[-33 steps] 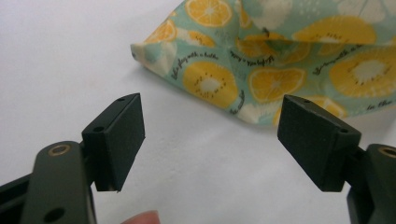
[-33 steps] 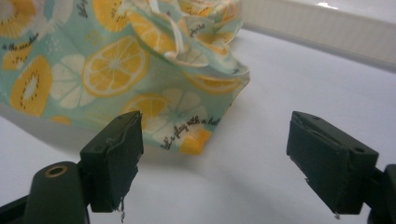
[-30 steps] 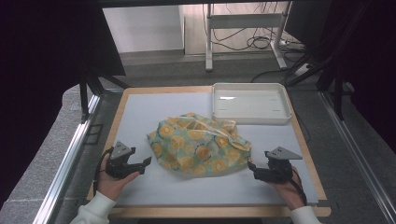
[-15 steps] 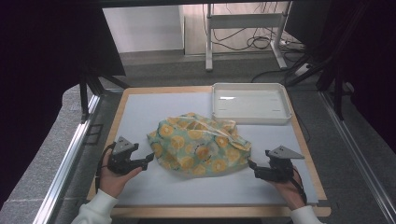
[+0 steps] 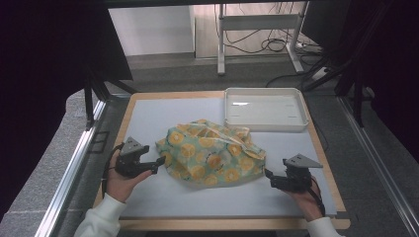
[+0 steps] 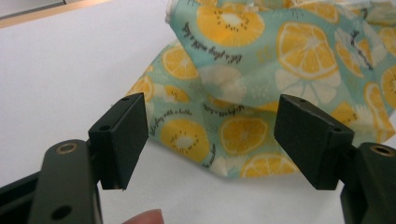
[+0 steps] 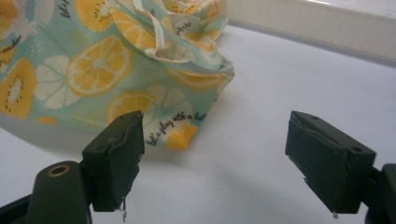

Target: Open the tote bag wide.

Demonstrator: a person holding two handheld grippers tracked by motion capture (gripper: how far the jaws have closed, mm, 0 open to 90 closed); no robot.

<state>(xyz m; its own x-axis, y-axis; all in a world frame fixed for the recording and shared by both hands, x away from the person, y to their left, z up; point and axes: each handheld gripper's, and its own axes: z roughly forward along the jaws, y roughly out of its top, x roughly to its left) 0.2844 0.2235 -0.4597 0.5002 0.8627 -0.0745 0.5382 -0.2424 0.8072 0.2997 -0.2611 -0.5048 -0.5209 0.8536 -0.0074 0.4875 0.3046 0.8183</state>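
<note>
A crumpled citrus-print cloth lies mid-tabletop; left claw and right claw flank it, jaws apart, bare tabletop near.

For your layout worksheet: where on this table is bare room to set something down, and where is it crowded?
Free: the mat left of the tray, and the strip before the cloth. Crowded: both cloth ends, by the left gripper and right gripper.

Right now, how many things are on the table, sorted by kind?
Cloth: 1
Tray: 1
Hand-held grippers: 2, the left hand-held gripper and the right hand-held gripper, both open beside the cloth
Total: 4
</note>
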